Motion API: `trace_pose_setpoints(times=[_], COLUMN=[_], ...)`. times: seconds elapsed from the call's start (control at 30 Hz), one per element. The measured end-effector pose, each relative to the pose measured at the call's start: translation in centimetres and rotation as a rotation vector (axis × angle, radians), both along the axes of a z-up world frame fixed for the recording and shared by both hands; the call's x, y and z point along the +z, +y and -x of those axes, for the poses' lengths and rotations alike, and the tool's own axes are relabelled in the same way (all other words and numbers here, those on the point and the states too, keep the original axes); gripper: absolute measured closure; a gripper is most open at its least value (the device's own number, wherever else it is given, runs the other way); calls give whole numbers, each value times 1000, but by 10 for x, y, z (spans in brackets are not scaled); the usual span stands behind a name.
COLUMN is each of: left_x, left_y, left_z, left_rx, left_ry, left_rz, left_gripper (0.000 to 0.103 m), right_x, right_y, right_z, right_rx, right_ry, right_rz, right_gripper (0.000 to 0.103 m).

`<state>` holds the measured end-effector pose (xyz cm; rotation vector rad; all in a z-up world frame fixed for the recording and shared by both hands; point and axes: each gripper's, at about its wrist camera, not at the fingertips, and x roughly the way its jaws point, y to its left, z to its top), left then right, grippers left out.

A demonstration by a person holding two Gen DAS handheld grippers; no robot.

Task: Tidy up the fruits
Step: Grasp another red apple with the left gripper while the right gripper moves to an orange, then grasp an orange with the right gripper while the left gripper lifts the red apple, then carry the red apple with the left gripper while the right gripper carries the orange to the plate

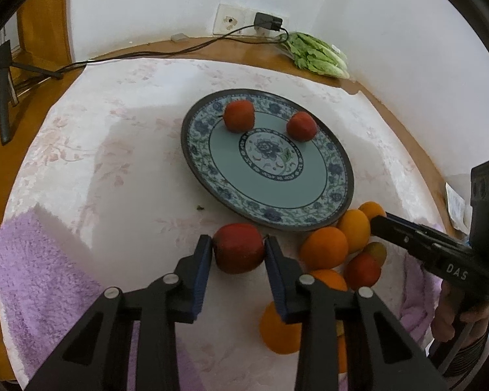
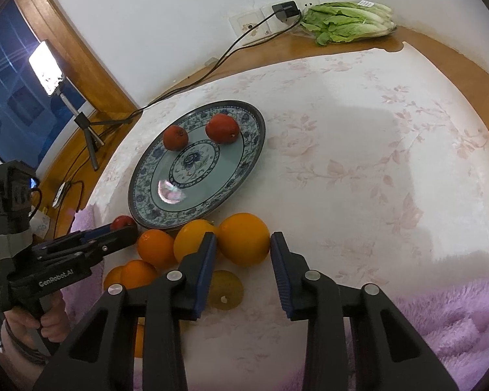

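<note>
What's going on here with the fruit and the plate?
A person is sorting fruit with two handheld tongs. The left tongs are closed around a red apple beside the plate, which already holds two apples. The right tongs straddle an orange, seemingly not yet squeezing. More fruit waits on the tablecloth.

"DAS" on right gripper (image 1: 379,224), "GenRobot.AI" on left gripper (image 2: 127,228)

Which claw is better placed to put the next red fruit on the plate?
Left. The left claw already brackets a red apple beside the plate; the right claw straddles an orange.
</note>
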<state>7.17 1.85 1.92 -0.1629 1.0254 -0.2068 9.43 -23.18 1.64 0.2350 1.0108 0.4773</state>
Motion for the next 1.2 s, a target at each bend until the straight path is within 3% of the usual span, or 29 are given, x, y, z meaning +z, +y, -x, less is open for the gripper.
trace_pose_setpoints(times=[0.73, 1.2], left_x=[27, 42], left_y=[8, -1], left_z=[3, -30], left_rx=[18, -9], left_ry=[-72, -106], left_rz=[19, -6], left_gripper=[69, 68], right_x=[25, 39], right_y=[-5, 12], right_z=[4, -11], right_rx=[-16, 13], right_ry=[-70, -92], right_rz=[23, 32], right_gripper=[69, 69])
